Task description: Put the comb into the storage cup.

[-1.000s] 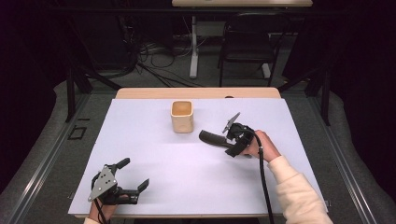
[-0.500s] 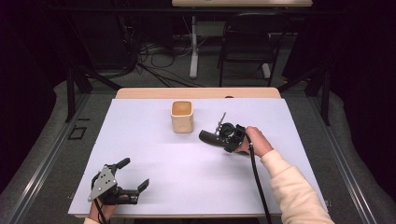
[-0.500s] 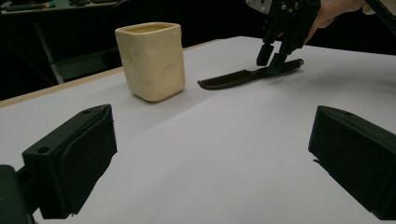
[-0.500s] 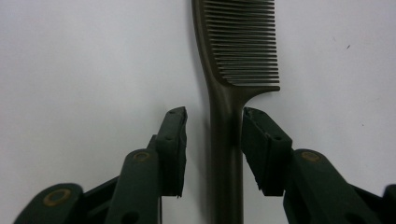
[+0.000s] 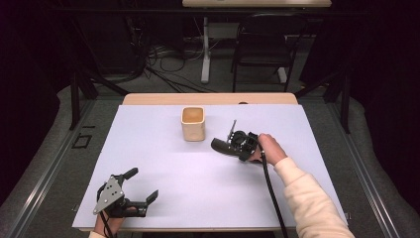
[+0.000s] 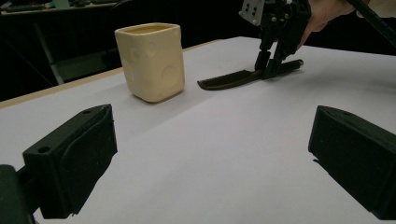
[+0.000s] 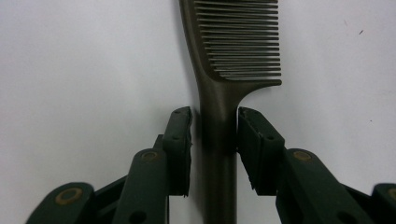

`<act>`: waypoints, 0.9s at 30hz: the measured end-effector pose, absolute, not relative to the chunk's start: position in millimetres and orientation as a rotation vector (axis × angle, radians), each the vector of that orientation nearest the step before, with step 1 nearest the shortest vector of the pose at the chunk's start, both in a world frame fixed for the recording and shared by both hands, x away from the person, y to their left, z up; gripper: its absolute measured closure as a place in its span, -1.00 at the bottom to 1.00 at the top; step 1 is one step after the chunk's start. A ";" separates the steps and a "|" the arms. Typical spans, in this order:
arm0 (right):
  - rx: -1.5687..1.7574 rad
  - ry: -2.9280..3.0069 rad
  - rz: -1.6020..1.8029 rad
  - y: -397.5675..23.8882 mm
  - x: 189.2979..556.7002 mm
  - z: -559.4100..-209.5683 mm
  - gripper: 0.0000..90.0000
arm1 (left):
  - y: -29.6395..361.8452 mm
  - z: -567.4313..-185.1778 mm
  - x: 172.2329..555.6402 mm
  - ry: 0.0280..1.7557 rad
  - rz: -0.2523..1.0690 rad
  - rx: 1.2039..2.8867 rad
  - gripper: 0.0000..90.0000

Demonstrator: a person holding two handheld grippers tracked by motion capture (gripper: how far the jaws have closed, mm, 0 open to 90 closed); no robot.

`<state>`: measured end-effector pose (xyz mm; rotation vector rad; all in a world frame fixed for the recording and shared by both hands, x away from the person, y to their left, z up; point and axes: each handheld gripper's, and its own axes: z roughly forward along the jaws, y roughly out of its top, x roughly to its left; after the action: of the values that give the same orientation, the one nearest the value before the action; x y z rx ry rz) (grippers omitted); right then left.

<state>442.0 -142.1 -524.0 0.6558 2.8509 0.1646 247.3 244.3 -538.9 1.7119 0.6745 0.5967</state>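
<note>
- At far left, the left gripper (image 5: 140, 185) rests on the white surface (image 5: 163, 158), jaws wide apart around nothing.
- Mid-surface stands a cream cup (image 5: 192, 124).
- Rightward, the right gripper (image 7: 214, 140) has been closing around the dark comb (image 7: 218, 116) handle; its pads seem just short of touching.

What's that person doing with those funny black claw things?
A person is picking up a dark plastic comb from the white table. The right hand-held gripper has just been closing around the comb's handle, with a thin gap left on one side. The left hand-held gripper rests open. A cream ceramic cup stands nearby.
</note>
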 end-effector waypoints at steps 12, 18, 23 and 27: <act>0.675 2.862 0.141 -139.9 446.3 -525.5 0.58 | 244.3 -538.8 247.0 0.674 0.593 1.714 -0.98; 0.695 2.844 0.183 -140.8 444.5 -523.8 0.58 | 244.5 -538.7 246.8 0.676 0.595 1.712 -0.98; 0.720 2.835 0.220 -144.4 441.5 -518.8 0.58 | 244.7 -538.6 246.8 0.674 0.596 1.714 -0.98; 0.736 2.823 0.257 -148.4 439.6 -513.9 0.58 | 244.6 -538.6 246.7 0.676 0.595 1.712 -0.98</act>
<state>439.6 -148.4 -513.9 0.7359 2.8233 0.2573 246.7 244.6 -538.6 1.7121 0.6761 0.5953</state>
